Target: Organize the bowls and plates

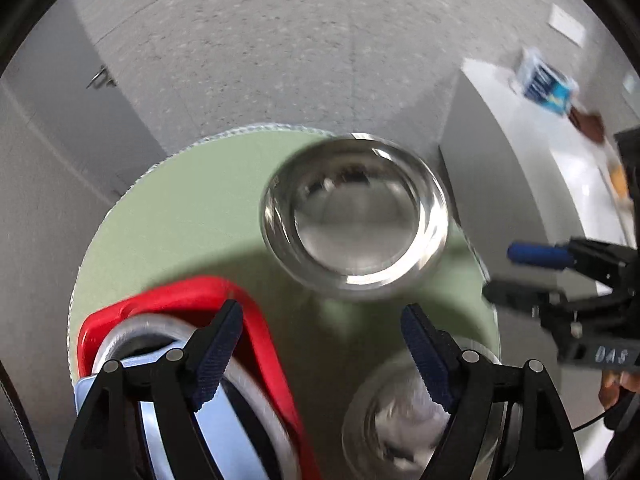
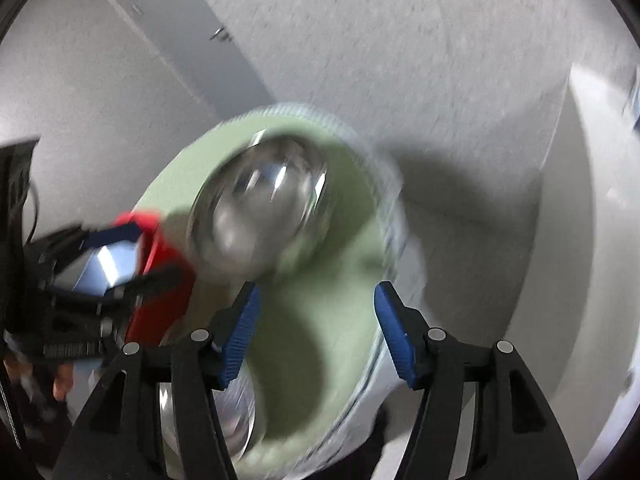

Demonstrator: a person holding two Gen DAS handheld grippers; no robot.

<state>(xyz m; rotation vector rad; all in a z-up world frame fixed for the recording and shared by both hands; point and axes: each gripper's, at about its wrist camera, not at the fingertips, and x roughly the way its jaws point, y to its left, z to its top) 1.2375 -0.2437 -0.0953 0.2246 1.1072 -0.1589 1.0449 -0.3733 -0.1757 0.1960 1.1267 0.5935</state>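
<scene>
A large steel bowl [image 1: 354,216] stands on a round pale-green table [image 1: 180,216]; it also shows blurred in the right wrist view [image 2: 256,212]. A smaller steel bowl [image 1: 404,416] sits near the front under my left gripper's right finger. A red tray [image 1: 264,344] at the left holds a steel plate and a light-blue plate [image 1: 224,424]. My left gripper [image 1: 322,354] is open and empty above the table. My right gripper [image 2: 316,336] is open and empty; it shows in the left wrist view [image 1: 516,276] at the table's right edge.
A white counter [image 1: 532,152] stands right of the table with a blue-and-white box [image 1: 544,80] on it. Grey floor [image 1: 280,48] lies beyond the table. A grey cabinet [image 1: 52,92] with a handle is at the left.
</scene>
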